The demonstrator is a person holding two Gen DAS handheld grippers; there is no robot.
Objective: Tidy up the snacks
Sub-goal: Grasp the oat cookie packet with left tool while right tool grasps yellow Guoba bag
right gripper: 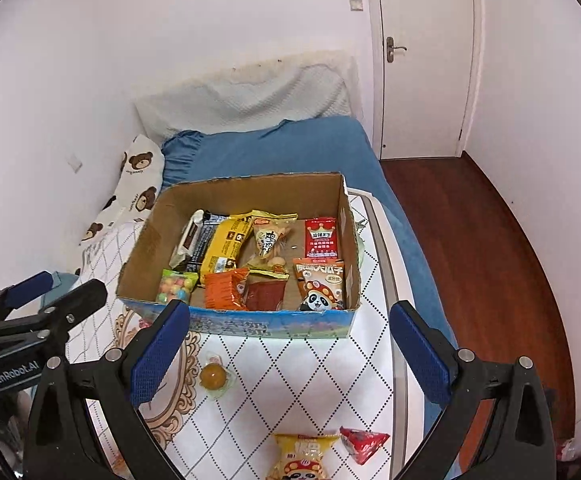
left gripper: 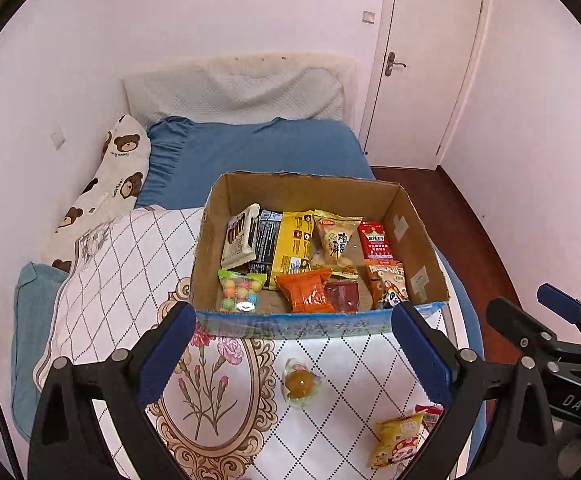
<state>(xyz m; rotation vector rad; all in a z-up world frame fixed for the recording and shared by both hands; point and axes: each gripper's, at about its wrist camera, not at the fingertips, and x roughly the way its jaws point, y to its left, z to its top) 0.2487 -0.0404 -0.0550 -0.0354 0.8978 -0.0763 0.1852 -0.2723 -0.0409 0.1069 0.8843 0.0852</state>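
An open cardboard box stands on a white patterned cloth on the bed and holds several snack packets. On the cloth in front of it lies a round orange jelly cup. Nearer me lie a yellow snack bag and a red triangular packet. My left gripper is open and empty above the jelly cup. My right gripper is open and empty above the cloth, just right of the jelly cup. Each gripper appears at the edge of the other's view.
The bed has a blue sheet, a bear-print pillow against the left wall and a white headboard cushion. A closed white door and brown wood floor lie to the right.
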